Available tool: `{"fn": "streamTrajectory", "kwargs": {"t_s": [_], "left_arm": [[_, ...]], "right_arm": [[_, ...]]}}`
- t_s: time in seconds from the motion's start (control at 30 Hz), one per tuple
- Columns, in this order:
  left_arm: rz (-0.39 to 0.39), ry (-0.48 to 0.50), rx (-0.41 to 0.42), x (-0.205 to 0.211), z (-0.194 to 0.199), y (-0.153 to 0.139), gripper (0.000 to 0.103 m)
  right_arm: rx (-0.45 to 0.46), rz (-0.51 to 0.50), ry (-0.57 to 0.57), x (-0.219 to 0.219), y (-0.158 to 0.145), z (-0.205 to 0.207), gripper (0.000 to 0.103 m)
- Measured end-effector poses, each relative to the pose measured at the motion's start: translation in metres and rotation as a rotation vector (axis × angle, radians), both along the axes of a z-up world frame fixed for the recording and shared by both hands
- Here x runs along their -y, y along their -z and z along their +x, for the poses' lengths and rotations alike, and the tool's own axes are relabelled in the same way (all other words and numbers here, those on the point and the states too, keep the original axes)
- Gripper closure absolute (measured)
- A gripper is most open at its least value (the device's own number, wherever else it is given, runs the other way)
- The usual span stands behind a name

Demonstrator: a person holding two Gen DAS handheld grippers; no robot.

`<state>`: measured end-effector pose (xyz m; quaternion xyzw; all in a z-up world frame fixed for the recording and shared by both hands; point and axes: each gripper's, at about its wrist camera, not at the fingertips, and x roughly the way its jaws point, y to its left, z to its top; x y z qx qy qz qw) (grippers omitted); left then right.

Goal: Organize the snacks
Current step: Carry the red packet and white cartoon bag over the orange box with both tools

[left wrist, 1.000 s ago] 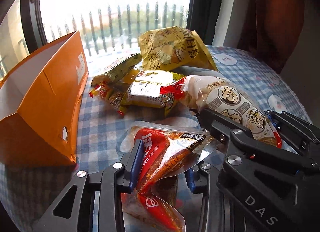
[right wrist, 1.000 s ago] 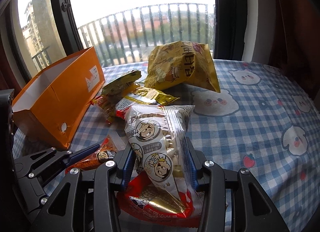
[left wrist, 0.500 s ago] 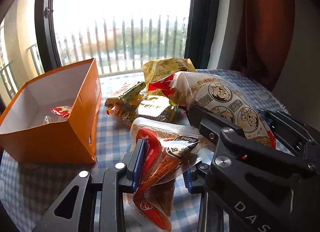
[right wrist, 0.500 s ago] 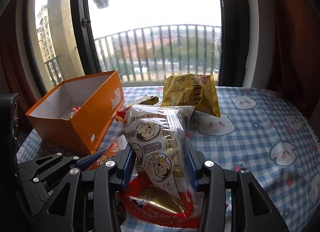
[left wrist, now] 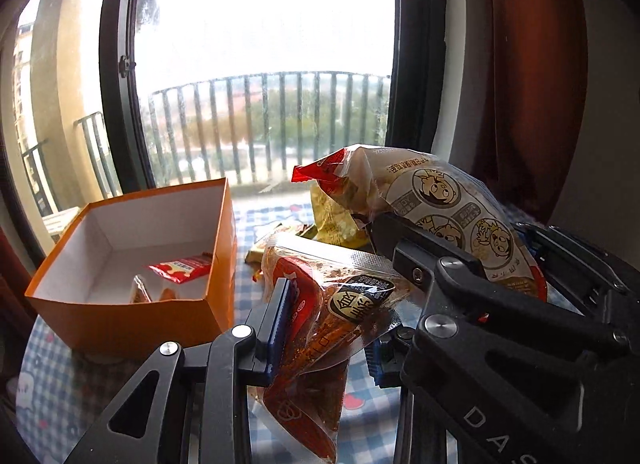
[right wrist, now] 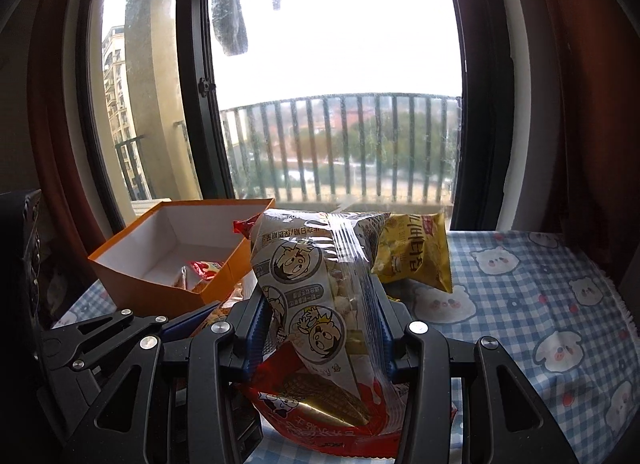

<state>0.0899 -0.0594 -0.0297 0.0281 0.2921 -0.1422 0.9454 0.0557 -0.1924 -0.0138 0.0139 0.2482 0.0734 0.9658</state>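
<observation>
Gripping, left gripper [left wrist: 326,328]: clamped on a red sausage pack [left wrist: 320,328], held above the tablecloth [left wrist: 48,384].
Right gripper [right wrist: 320,336]: clamped on a cartoon-print snack bag [right wrist: 316,284].
Orange box [left wrist: 120,320]: left of both, open, small packets inside.
Yellow chip bag [right wrist: 416,252]: on the cloth beyond.

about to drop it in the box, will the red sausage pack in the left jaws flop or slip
Likely floppy: the red sausage pack bends and hangs below the left gripper. Its glossy film may slide, though the jaws pinch it firmly. Probably light, so it should drop easily into the orange box.
</observation>
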Motion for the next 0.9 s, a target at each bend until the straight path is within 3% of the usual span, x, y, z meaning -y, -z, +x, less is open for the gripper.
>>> {"fn": "streamTrajectory", "kwargs": {"t_s": [0.37, 0.9], "left_arm": [[-0.024, -0.062, 0.062, -0.037, 0.023, -0.021, 0.071], [-0.015, -0.181, 0.059, -0.086, 0.068, -0.023, 0.071]], "right_arm": [[0.065, -0.009, -0.048, -0.031, -0.023, 0.027, 0.054], [0.029, 0.019, -0.112, -0.091, -0.018, 0.099, 0.054]]}}
